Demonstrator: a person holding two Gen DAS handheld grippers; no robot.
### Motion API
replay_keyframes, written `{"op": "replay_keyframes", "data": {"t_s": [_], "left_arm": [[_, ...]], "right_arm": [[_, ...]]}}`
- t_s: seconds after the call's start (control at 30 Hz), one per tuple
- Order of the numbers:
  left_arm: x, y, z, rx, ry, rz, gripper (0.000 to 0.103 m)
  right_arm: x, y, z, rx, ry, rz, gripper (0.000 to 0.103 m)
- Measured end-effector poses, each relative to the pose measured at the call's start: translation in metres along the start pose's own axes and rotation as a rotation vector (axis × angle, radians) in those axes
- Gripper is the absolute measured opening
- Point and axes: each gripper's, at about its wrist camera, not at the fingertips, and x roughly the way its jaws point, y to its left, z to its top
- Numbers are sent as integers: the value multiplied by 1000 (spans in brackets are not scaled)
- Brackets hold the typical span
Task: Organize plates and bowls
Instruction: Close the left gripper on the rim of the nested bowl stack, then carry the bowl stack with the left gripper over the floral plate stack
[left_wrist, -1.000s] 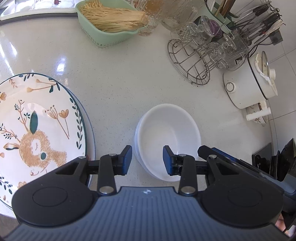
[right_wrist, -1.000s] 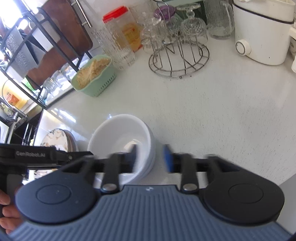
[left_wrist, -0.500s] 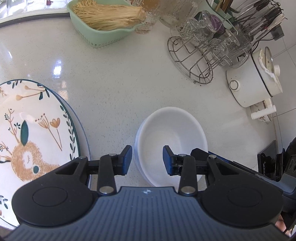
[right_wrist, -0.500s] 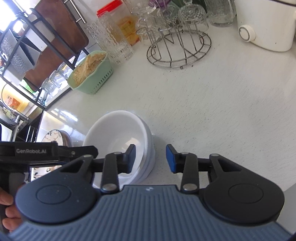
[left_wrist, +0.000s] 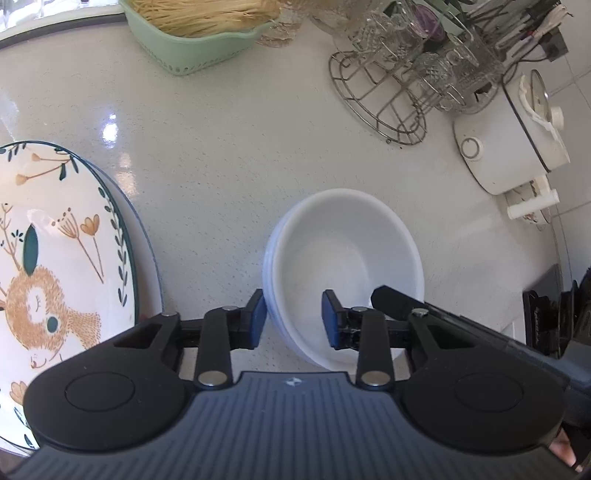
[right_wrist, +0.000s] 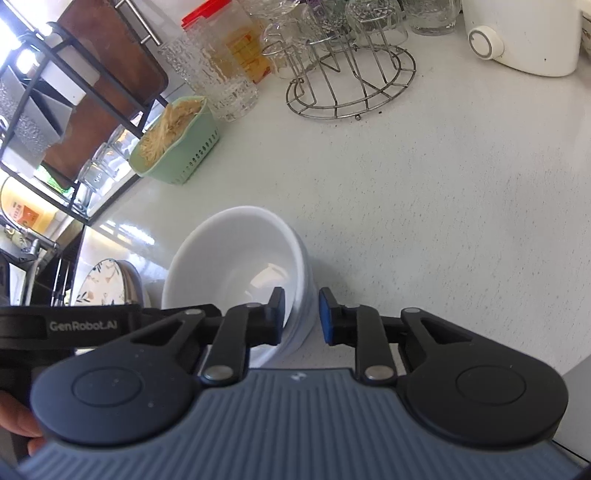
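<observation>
A stack of white bowls (left_wrist: 343, 266) sits on the white counter; it also shows in the right wrist view (right_wrist: 236, 266). My left gripper (left_wrist: 293, 319) is open, its jaws straddling the stack's near-left rim. My right gripper (right_wrist: 302, 315) is open, its jaws straddling the stack's right rim, without visible grip. A deer-patterned plate (left_wrist: 55, 266) lies on another plate at the left; it shows small in the right wrist view (right_wrist: 101, 288).
A green basket of noodles (left_wrist: 192, 33) stands at the back. A wire rack with glasses (left_wrist: 399, 74) and a white cooker (left_wrist: 513, 147) are at the back right. A dish rack with a cutting board (right_wrist: 92, 81) stands at the left.
Both grippers moved closer to the bowl stack. The right gripper's jaws now sit on either side of the rim and have narrowed slightly. The bowls have not moved.
</observation>
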Motion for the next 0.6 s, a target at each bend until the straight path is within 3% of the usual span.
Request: {"op": "replay_keyframes", "data": {"t_s": [0.6], "left_arm": [[-22,-18,-8,19,8,7,30]], "right_arm": [[-18,-1,-5,29,-21,-14,19]]}}
